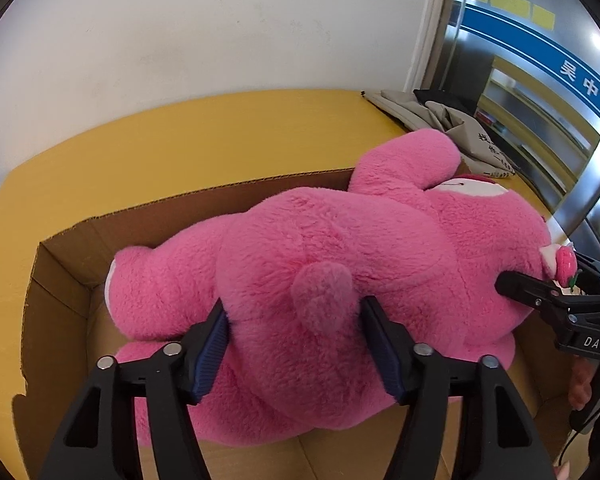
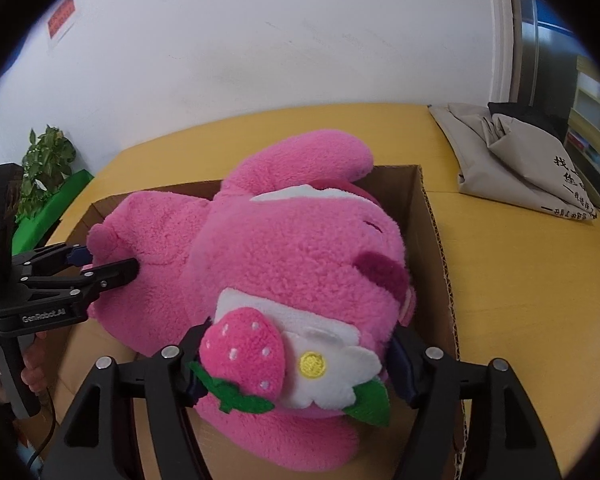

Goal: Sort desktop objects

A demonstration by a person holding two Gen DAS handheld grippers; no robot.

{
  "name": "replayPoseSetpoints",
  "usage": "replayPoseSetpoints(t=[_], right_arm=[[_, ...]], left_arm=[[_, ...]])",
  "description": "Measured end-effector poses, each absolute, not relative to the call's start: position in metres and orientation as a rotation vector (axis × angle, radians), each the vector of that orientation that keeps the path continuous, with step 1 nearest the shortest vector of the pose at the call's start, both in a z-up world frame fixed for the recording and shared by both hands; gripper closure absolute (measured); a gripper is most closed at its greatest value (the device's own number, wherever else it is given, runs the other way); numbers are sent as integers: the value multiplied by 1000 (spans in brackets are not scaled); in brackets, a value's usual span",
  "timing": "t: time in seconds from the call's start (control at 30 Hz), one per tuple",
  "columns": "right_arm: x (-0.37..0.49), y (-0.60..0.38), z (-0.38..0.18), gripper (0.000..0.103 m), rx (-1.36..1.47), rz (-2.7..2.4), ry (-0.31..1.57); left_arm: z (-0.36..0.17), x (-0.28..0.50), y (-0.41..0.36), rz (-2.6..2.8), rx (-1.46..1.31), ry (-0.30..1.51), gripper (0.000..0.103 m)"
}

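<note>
Nearest the lens, left gripper (image 1: 294,346): blue-padded fingers (image 1: 210,350) pressed into the rump of the pink plush bear (image 1: 340,248) on either side of its tail (image 1: 324,296), clenched on the toy. Right gripper (image 2: 298,364): fingers set against both sides of the bear's head at the strawberry (image 2: 242,352) and white flower (image 2: 332,372) trim, likewise grasping it. Bear lies lengthwise, partly down inside the open cardboard box (image 1: 60,272), one arm reaching over the far wall; whether it rests on the box floor cannot be told. Box stands on a yellow table (image 1: 180,140) against a white wall (image 1: 200,24). Grey printed bag (image 2: 532,160) on the table beyond the box, at the right. Green potted plant (image 2: 46,160) at the table's far left edge in the right wrist view. Red notice (image 2: 60,20) on the wall, text illegible.
</note>
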State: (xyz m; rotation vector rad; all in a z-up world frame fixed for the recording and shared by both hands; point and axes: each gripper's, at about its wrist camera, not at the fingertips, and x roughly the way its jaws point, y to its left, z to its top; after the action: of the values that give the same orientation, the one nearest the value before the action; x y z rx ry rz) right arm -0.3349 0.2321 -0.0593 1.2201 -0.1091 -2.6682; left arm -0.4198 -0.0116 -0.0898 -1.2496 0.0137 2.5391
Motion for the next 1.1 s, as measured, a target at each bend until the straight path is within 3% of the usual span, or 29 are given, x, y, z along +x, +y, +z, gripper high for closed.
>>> replayPoseSetpoints(t=[0.13, 0.27, 0.33, 0.4, 0.53, 0.57, 0.7, 0.8, 1.1], right_arm=[[-336, 240, -60, 21, 1234, -2648, -157], [-310, 251, -35, 20, 1112, -2663, -106], [-288, 262, -17, 14, 1052, -2630, -166], [-261, 274, 2, 0, 989, -2617, -253], [-197, 297, 39, 0, 834, -2623, -425], [-175, 301, 47, 0, 788, -2634, -463], [-105, 301, 60, 0, 707, -2641, -527], [-58, 277, 50, 0, 768, -2585, -451], [24, 213, 9, 0, 947, -2553, -193]], left_arm=[[-83, -418, -23, 2524, -1244, -89, 20], [-44, -387, -42, 2607, -1165, -95, 20], [-19, -358, -55, 2635, -1101, -87, 17], [7, -318, -69, 2663, -1028, -64, 14], [44, -211, -98, 2689, -894, -23, 8], [48, -191, -104, 2691, -880, -22, 0], [42, -106, -130, 2731, -911, -4, 0], [24, -61, -144, 2772, -999, 25, 0], [-19, 0, -137, 2722, -1118, -142, 0]])
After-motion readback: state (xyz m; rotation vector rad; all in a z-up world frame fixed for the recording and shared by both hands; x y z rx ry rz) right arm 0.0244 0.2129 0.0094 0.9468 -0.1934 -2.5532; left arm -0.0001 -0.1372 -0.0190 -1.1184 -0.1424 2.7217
